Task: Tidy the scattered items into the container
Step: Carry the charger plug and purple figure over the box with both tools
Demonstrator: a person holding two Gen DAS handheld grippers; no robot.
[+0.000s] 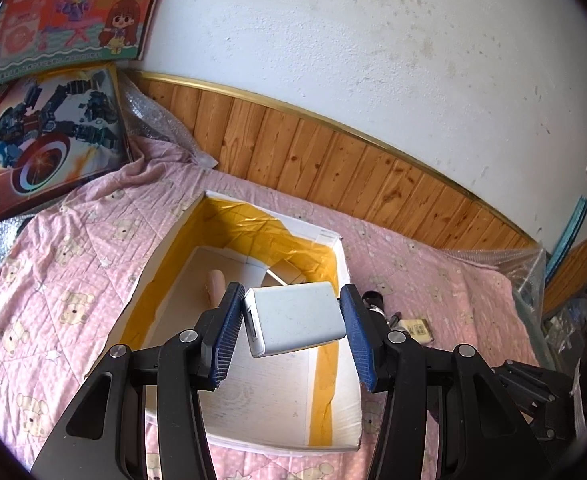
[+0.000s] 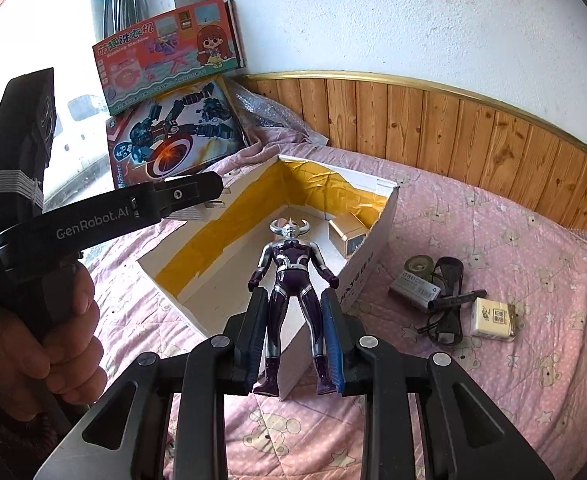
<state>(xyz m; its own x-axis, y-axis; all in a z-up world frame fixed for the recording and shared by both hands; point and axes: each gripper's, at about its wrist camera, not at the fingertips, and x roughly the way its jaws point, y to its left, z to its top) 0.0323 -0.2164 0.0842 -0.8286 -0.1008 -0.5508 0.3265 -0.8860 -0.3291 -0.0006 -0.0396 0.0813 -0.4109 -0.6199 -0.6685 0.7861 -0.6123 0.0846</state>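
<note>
Nearest to us, our right tool (image 2: pixel 293 332) pinches a purple and silver toy figure (image 2: pixel 291 280) by the legs, its blue pads pressed against the thighs while the body hangs forward over the near corner of the open white box (image 2: pixel 369 248). We judge this the shakier of the two holds: the legs are thin and glossy, so the figure could pivot or slide out and land on the pink bear-print bedspread (image 2: pixel 493 232) instead of inside. Our left tool (image 1: pixel 291 320) is spread wide around a white power bank (image 1: pixel 297 318), which sits tilted between the pads above the box (image 1: pixel 333 400); the pad on the picture's right touches its end, but at the other pad we cannot tell whether a slight gap remains, so the grip may be light and the block could slip and fall hard onto the box floor. With both tools crowding the same opening, we also risk knocking one against the other or catching the thin box wall. On the left tool's arm (image 2: pixel 93 220), seen from the right wrist, we read "GenRobot.AI". Further out on the bedspread lie sunglasses (image 2: pixel 447 280), a pen (image 2: pixel 459 298) and two small packets (image 2: pixel 493 318) with print too small to read. At the wall, the upper toy carton (image 2: pixel 169 52) shows "Washing Machine" under Chinese characters; the robot carton (image 2: pixel 173 140) below has no lettering we can make out.
</note>
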